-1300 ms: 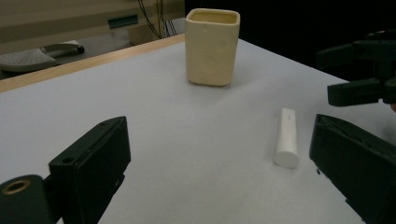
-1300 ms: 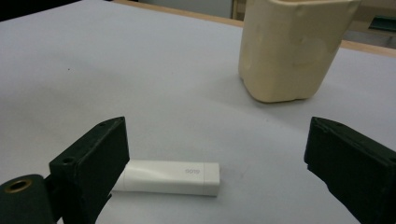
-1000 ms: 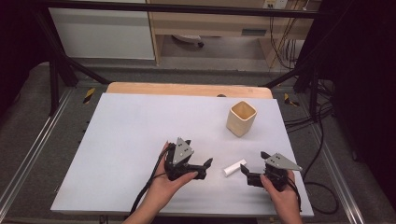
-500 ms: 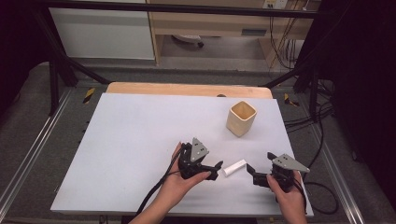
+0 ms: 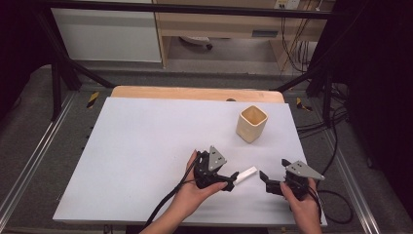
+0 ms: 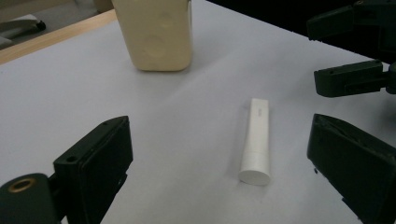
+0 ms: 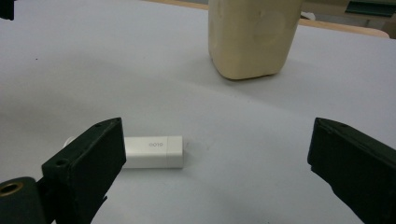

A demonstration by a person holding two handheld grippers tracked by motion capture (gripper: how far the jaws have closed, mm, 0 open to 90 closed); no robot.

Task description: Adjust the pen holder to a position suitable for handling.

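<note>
- Pale grey tabletop, cream square cup at upper right.
- Our left gripper, jaws wide and empty, should straddle the small white plastic tube squarely before closing.
- Our right gripper waits, likewise agape and empty.

Overhead lighting, even and moderately bright on the white table; surroundings beyond the frame rails fall off to near black at the left and right edges. Shadows soft and short: faint one beside the cup, a weak one under the white tube. No hard glare; mild sheen on the cup wall in the gripper views. High view soft, low detail. Gripper views: the near black jaws blurred, tube fairly sharp, slight wide-angle stretch at the edges.
</note>
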